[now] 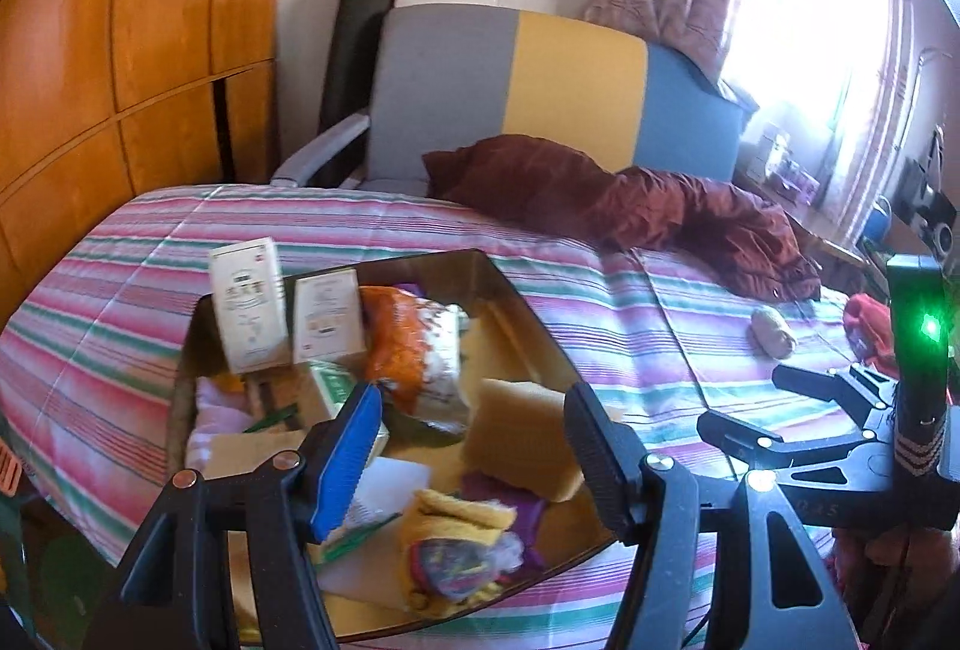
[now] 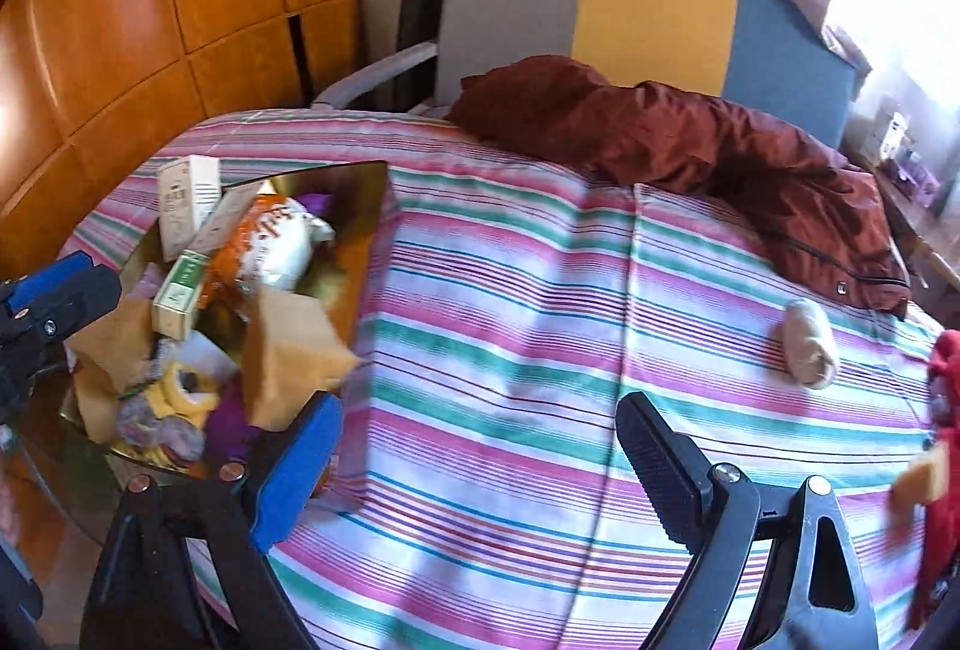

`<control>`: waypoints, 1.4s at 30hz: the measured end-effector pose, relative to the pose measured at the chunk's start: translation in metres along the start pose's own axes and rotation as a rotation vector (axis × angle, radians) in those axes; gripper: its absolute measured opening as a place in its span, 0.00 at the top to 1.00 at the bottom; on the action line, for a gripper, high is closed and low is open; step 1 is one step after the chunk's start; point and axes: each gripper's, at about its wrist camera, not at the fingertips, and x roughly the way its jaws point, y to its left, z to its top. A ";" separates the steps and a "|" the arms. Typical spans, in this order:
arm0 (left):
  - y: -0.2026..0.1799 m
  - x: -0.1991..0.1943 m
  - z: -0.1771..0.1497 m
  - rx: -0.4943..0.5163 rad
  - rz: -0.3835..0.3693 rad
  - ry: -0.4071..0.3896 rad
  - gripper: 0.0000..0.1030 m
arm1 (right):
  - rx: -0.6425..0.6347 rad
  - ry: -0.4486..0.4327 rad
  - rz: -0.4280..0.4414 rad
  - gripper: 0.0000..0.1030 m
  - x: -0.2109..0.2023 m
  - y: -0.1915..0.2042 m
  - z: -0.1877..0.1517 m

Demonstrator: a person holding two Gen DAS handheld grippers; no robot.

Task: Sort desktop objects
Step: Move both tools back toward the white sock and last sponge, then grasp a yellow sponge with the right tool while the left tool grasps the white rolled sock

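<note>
A shiny gold tray [image 1: 516, 302] lies on a striped bed and holds several things: two white boxes [image 1: 249, 311], a green-and-white box [image 1: 336, 389], an orange-and-white packet [image 1: 420, 350], yellow sponges [image 1: 525, 437], a yellow sock bundle [image 1: 456, 542]. My left gripper [image 1: 474, 446] hovers open and empty over the tray. My right gripper [image 2: 480, 476] is open and empty above the bedspread, right of the tray [image 2: 366, 254]. A beige rolled sock [image 2: 810, 344] lies further right on the bed. The right gripper also shows in the left wrist view [image 1: 774, 404].
A dark red jacket [image 2: 720, 152] lies at the back of the bed before a grey, yellow and blue headboard [image 2: 648, 14]. Red cloth [image 2: 942, 470] with a yellow piece sits at the right edge. Wooden cabinets [image 2: 150, 2] stand left. A cluttered bedside table [image 1: 798, 170] stands by the window.
</note>
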 end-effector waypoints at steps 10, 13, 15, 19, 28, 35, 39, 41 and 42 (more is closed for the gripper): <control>-0.039 0.015 0.013 0.075 -0.065 0.026 0.37 | 0.027 0.002 -0.075 0.10 -0.007 -0.041 -0.002; -0.053 0.021 0.017 0.101 -0.082 0.035 0.37 | 0.063 0.018 -0.104 0.10 -0.007 -0.065 -0.005; -0.064 0.027 0.018 0.113 -0.100 0.045 0.37 | 0.097 0.029 -0.117 0.10 -0.007 -0.083 -0.008; -0.083 0.035 0.020 0.146 -0.131 0.058 0.37 | 0.201 0.060 -0.160 0.10 -0.010 -0.133 -0.016; -0.128 0.061 0.020 0.223 -0.198 0.115 0.37 | 0.457 0.090 -0.315 0.10 -0.025 -0.257 -0.047; -0.160 0.083 0.018 0.252 -0.247 0.171 0.37 | 0.677 0.095 -0.434 0.04 -0.036 -0.355 -0.075; -0.179 0.096 0.019 0.274 -0.264 0.194 0.37 | 0.798 0.102 -0.468 0.03 -0.032 -0.392 -0.090; -0.189 0.102 0.020 0.290 -0.273 0.199 0.37 | 0.837 0.113 -0.481 0.03 -0.023 -0.404 -0.094; -0.193 0.105 0.021 0.295 -0.275 0.200 0.37 | 0.855 0.114 -0.476 0.03 -0.020 -0.410 -0.098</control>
